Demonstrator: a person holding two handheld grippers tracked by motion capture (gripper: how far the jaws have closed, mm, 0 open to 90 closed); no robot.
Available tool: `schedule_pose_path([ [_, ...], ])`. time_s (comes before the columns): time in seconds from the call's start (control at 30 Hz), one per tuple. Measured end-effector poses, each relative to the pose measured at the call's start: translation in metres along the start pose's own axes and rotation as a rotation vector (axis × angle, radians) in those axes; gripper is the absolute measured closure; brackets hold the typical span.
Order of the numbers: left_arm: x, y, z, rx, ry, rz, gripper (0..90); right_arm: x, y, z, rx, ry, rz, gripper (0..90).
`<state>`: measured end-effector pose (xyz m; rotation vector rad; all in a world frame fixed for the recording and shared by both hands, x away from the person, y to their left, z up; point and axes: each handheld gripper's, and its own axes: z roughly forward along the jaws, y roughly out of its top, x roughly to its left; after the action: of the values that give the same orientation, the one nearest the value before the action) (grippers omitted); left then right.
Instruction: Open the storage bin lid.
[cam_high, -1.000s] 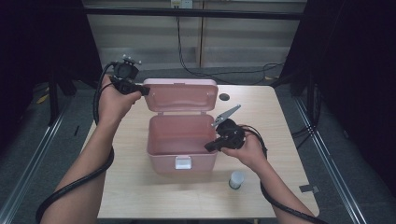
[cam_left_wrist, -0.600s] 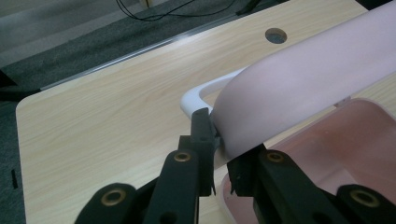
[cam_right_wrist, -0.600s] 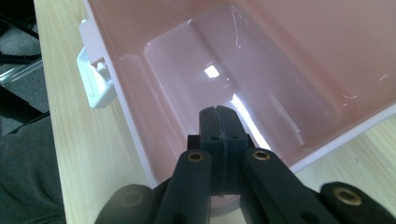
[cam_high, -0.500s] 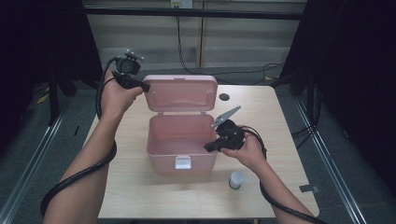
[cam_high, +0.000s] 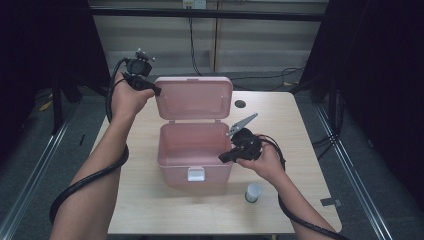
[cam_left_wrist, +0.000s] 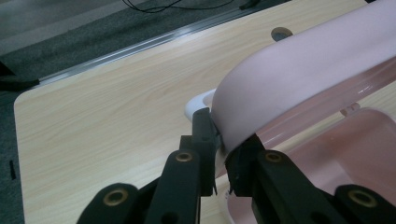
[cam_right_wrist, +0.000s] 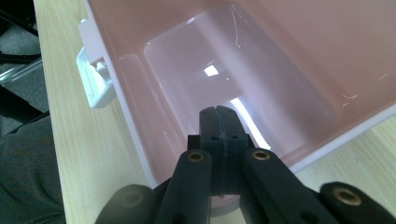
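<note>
While the pink box (cam_high: 194, 152) stands open at the centre of the table (cam_high: 300, 125), its lid (cam_high: 192, 97) is held upright at the box's twelve o'clock, pinched at its upper corner toward ten o'clock by the left gripper (cam_high: 154, 90). In the left gripper view the lid's rounded edge (cam_left_wrist: 299, 84) is seen clamped between the two black jaws, which have just been closing onto it. The right gripper (cam_high: 223, 157) is rested at the box's front rim toward four o'clock, its jaws pressed together on nothing, as the right gripper view shows above the bare pink interior (cam_right_wrist: 243, 79). The box is judged to be light, stiff moulded plastic with a smooth, somewhat slippery wall; the lid is thin and hinged at the rear, so it is best taken by its rim near a corner, and the base steadied at its front wall beside the white latch (cam_high: 195, 174). The hinge and the latch are judged the parts most easily strained if the lid is forced. Beyond the box, a small white cup (cam_high: 253, 192) is seen at five o'clock, a dark round hole (cam_high: 240, 104) in the tabletop at one o'clock, and a grey three-cornered plate (cam_high: 243, 123) on the right gripper. No brand, label or legible writing is seen on the box or elsewhere.
</note>
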<state>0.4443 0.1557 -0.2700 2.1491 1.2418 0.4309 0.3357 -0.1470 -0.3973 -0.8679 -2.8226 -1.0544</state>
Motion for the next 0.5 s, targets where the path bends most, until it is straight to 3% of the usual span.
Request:
schedule_pose_path([
  [0.5,0.0050,0.0073,0.0091,0.014,0.003,-0.050,84.3,-0.0002,0.0001,0.0000,0.000,0.000,0.001,90.0],
])
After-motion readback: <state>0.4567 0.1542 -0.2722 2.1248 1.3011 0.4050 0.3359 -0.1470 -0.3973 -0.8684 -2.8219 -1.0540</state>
